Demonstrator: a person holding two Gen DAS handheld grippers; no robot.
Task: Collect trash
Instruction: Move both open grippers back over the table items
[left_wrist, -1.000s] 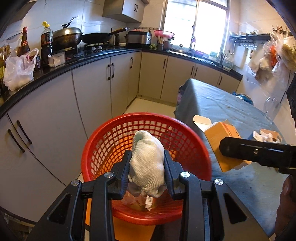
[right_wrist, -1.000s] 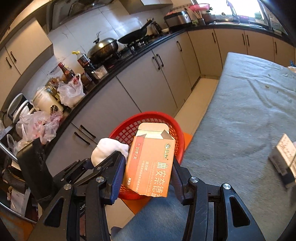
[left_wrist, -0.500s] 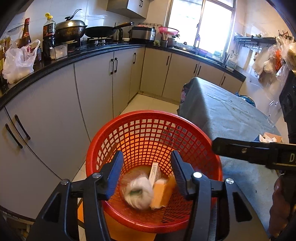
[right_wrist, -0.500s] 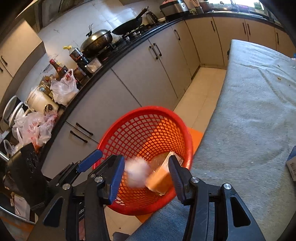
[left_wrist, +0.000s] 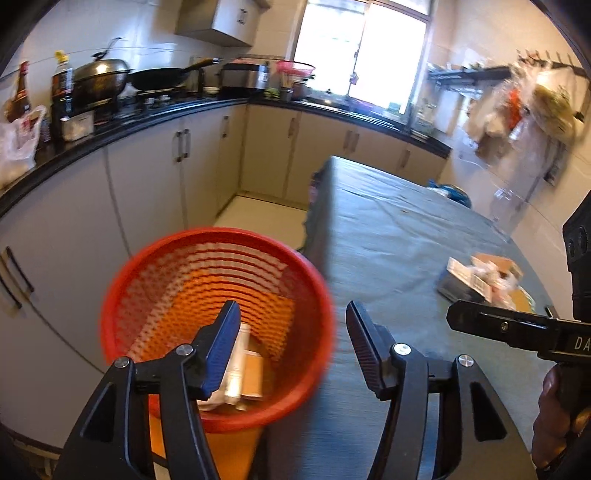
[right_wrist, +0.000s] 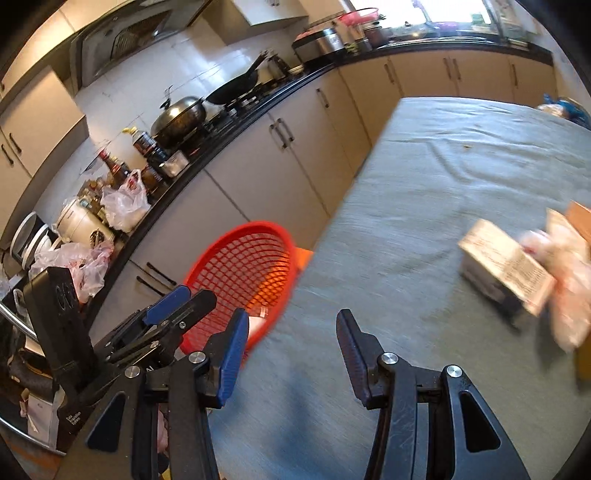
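A red mesh basket (left_wrist: 310, 291) stands beside the table's left edge; it also shows in the right wrist view (right_wrist: 221, 258). Inside it lie an orange carton (left_wrist: 253, 376) and a white wad (left_wrist: 212, 402). My left gripper (left_wrist: 291, 347) is open and empty above the basket's right rim. My right gripper (right_wrist: 288, 347) is open and empty over the grey tablecloth (right_wrist: 424, 206). A small box (right_wrist: 502, 266) and crumpled paper trash (right_wrist: 569, 295) lie on the table to the right; this pile also shows in the left wrist view (left_wrist: 480, 277).
Kitchen cabinets (left_wrist: 147, 184) and a black counter with pots, bottles and plastic bags run along the left. A narrow floor strip (left_wrist: 266, 218) lies between cabinets and table. A blue item (right_wrist: 565, 107) sits at the table's far end.
Both grippers opened and dropped the white wad and orange carton into the basket. Both have since swung right, from over the basket toward the table.
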